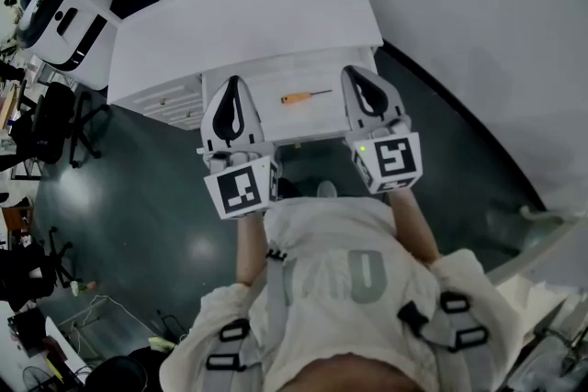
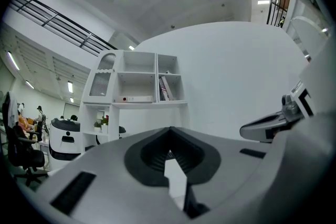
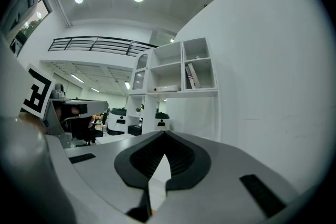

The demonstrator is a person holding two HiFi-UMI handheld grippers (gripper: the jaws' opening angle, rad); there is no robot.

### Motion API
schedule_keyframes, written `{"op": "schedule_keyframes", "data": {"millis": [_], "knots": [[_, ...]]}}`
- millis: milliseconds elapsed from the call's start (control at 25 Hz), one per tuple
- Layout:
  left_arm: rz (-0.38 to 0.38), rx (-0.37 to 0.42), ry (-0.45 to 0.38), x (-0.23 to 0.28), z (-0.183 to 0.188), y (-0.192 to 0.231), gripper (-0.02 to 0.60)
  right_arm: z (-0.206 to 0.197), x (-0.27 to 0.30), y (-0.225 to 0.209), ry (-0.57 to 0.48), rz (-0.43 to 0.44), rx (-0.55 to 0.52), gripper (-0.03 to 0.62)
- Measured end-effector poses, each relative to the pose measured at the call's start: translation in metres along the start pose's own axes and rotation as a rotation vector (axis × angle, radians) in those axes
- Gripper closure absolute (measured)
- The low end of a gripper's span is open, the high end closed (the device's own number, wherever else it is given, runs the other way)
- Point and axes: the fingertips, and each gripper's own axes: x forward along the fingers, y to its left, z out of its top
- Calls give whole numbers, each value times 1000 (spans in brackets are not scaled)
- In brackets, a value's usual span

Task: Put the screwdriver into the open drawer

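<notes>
Left tool (image 2: pixel 169 140): jaws closed together, nothing between | Ahead: white shelf unit (image 2: pixel 137 80), books (image 2: pixel 165 88) leaning in a right-hand compartment | Right of it: plain white wall (image 2: pixel 236 71) | Right edge: right tool (image 2: pixel 273 124), partly visible

The head view looked steeply down from above the person onto the white counter (image 1: pixel 276 9), with the left hand-held gripper (image 1: pixel 232 85) and right hand-held gripper (image 1: pixel 355 73) close below. Each gripper view looked about level along its own jaws. Both shared the distant white shelf unit (image 2: pixel 137 78) (image 3: pixel 181 68).
</notes>
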Motion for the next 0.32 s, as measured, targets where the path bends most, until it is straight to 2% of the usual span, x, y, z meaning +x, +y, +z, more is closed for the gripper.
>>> {"op": "schedule_keyframes", "data": {"millis": [160, 320], "knots": [[-14, 25, 14, 0, -5, 0, 577, -3, 0, -1, 3, -3, 15, 589], [-4, -9, 9, 1, -4, 2, 576, -5, 1, -1, 7, -8, 22, 589]]}}
